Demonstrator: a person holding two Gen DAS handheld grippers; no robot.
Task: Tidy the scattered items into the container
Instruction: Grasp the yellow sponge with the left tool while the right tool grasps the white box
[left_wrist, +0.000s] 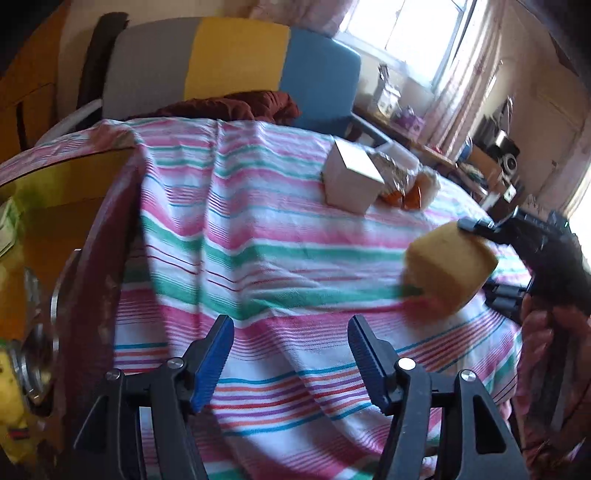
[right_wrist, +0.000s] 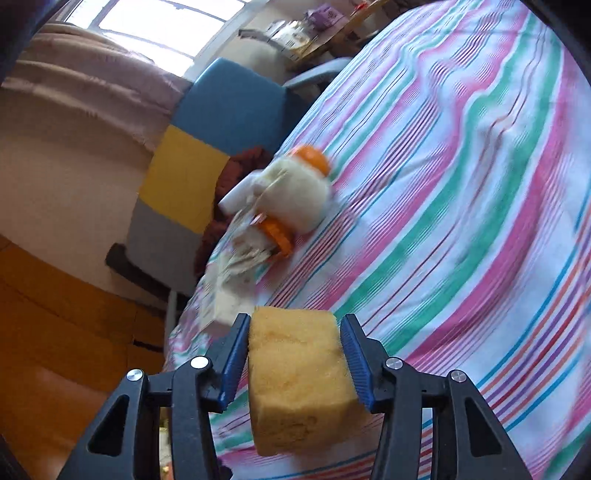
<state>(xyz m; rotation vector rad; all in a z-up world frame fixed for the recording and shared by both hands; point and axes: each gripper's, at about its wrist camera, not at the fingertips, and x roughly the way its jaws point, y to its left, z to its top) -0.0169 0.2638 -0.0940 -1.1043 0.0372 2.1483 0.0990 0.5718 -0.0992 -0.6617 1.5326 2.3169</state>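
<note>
Left wrist view: the left gripper (left_wrist: 291, 332) hangs over a table covered by a striped cloth (left_wrist: 258, 229), its two blue-padded jaws spread apart with only the cloth showing between them.
Left gripper state: released, grasping nothing.
Container: at the left edge stands a box with a dark red wall (left_wrist: 99, 266) and a yellow inside; small items lie in it, too blurred to name.
Sponge: a yellow sponge block (left_wrist: 452, 267) is lifted just above the cloth on the right side, well apart from the container.
Right gripper, seen from the left: its black body (left_wrist: 476, 224) reaches in from the right edge, one finger lying on top of the sponge.
Right wrist view: the right gripper (right_wrist: 293, 362) has both blue pads pressed against the two sides of the sponge (right_wrist: 299, 384), which fills the gap between them and sticks out toward the camera.
Right gripper state: clenched on the sponge.
Other scattered items: a white cardboard box (left_wrist: 351, 177) stands near the far edge of the table; just beside it lies a small heap with a fluffy white piece, orange parts (right_wrist: 314, 158) and crinkled wrapping, blurred in both views.
Cloth: white with pink, green, blue and orange stripes, wrinkled into folds.
Surroundings: behind the table, a chair back (left_wrist: 236, 62) in grey, yellow and blue panels with a dark red cloth bundled on its seat; a bright window (left_wrist: 406, 33) with pale curtains beyond it.
</note>
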